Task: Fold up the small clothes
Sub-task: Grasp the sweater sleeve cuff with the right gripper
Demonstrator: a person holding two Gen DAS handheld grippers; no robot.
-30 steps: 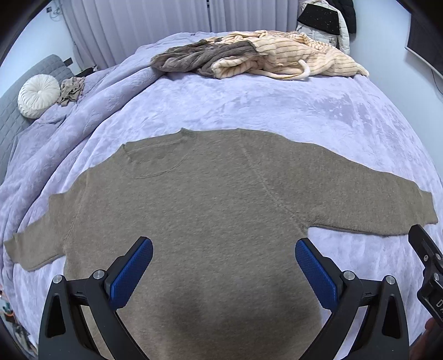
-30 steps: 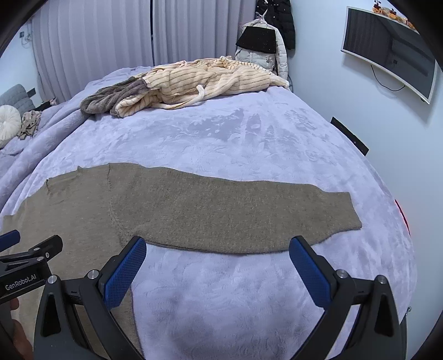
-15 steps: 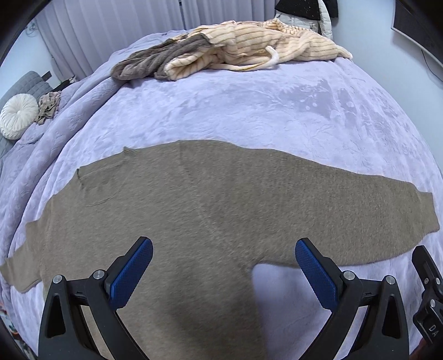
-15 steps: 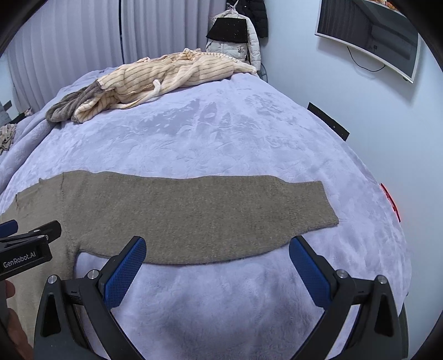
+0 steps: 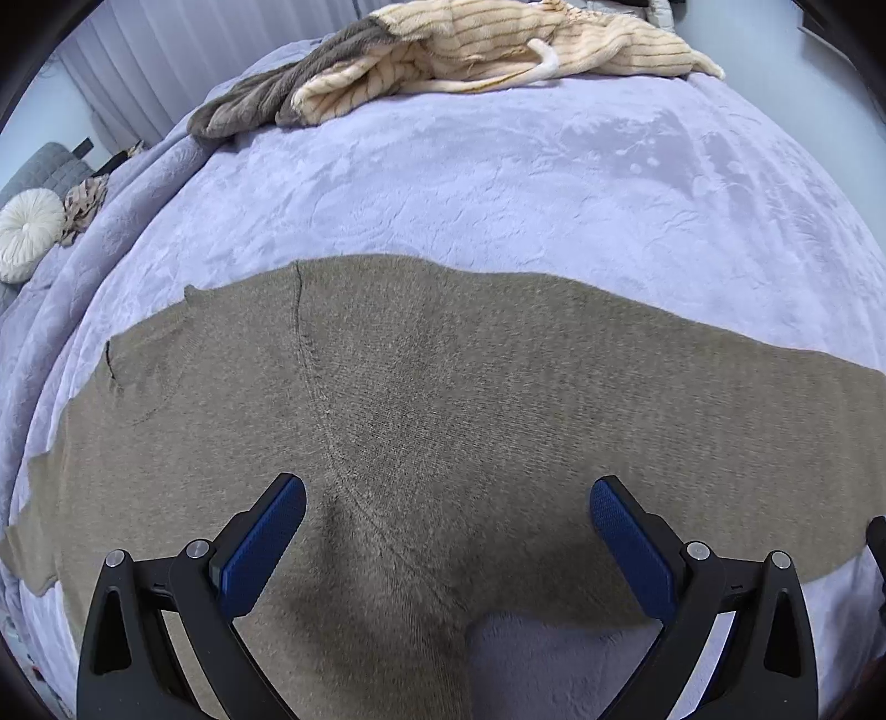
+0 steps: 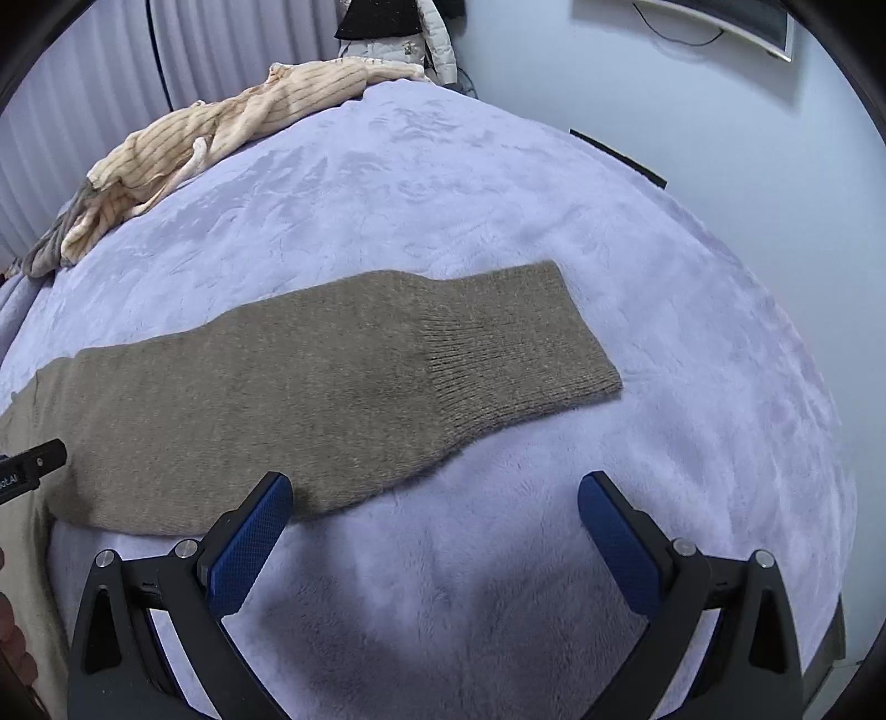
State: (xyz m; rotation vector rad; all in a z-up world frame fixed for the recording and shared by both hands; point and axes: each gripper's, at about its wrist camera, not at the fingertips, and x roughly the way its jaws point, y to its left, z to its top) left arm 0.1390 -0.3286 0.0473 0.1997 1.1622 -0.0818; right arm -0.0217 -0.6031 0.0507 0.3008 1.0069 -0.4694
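Taupe knit sweater (image 5: 443,421) lies spread flat, front down or up unclear, on the lilac plush bedspread (image 5: 498,183), filling the middle and lower part of the left wrist view. No fold made yet: body flat, both sleeves out to the sides. All folding is left, likely sleeves in first, then the body.

Left gripper (image 5: 446,531) hovers over the armpit seam at lower centre, claws wide apart, holding nothing. Right gripper (image 6: 432,526) also spread and empty, low over bare blanket just below the sweater's right sleeve (image 6: 310,399); its left pad sits at the sleeve's lower edge, contact unclear. Ribbed cuff (image 6: 526,343) ends at centre right of that view.

Edges: the bed drops off beyond the cuff at the right of the frame, near a pale wall (image 6: 720,111). Plenty of open blanket above the sweater. Cream striped fleece garment pile (image 5: 498,44) sits at the top, well apart from the sweater. Round white cushion (image 5: 27,232) at far left.
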